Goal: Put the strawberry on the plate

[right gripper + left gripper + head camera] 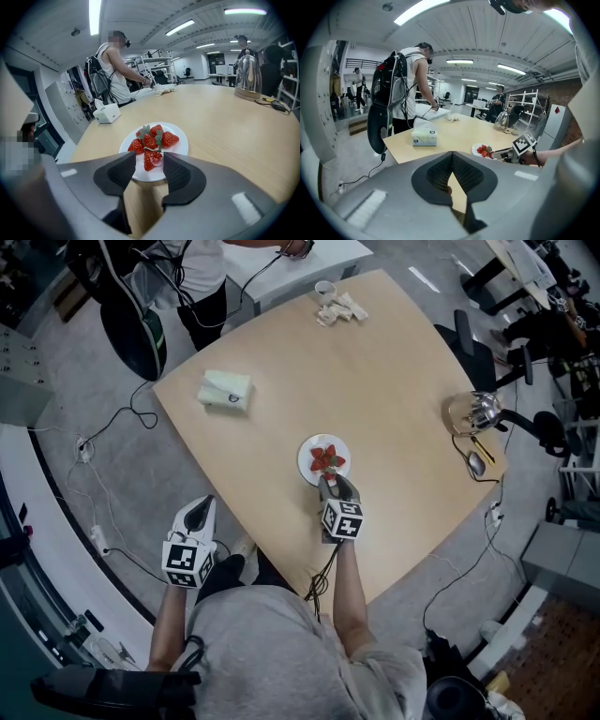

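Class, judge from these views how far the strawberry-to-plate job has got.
Done: several strawberries lie on the white plate. In hand: the right gripper is open, its fingers flanking the nearest strawberry without pressing it. The left gripper is shut, empty. Left: probably only backing the right gripper away.

Place: open-plan lab office
Ceiling: strip lights [461,61] are glowing
Floor: cables [137,412] are trailing
Background: shelving [525,101] and office chair [472,345] are standing
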Available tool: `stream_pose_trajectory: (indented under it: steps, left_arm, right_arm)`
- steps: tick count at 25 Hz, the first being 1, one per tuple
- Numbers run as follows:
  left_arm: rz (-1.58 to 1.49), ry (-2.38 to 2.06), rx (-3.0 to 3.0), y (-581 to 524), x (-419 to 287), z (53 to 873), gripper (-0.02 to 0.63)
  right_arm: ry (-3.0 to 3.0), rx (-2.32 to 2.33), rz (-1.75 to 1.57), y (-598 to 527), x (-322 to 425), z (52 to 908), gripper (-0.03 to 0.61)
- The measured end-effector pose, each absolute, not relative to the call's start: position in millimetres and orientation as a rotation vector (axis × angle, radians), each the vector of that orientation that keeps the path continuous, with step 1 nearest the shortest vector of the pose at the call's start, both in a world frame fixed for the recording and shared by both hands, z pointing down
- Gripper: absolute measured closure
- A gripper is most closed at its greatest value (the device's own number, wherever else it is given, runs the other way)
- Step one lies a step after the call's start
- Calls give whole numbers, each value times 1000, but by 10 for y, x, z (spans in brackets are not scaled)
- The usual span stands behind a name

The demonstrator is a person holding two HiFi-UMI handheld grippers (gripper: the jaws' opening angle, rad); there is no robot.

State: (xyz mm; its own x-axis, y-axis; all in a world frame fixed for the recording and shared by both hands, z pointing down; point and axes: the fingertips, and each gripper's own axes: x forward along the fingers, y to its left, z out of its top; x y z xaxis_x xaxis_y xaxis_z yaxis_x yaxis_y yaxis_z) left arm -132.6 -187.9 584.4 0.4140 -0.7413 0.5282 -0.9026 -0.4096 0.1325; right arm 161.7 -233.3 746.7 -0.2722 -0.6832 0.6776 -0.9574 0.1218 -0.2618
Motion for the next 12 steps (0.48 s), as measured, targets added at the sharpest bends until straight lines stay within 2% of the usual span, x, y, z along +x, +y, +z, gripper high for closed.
stream_pose_trajectory:
  steps: [12]
  left_arm:
    - [522, -1373, 2328, -1827, -1270, 5759, 594]
  right_arm:
    - [-2028, 1648, 916, -2235, 1672, 7207, 388]
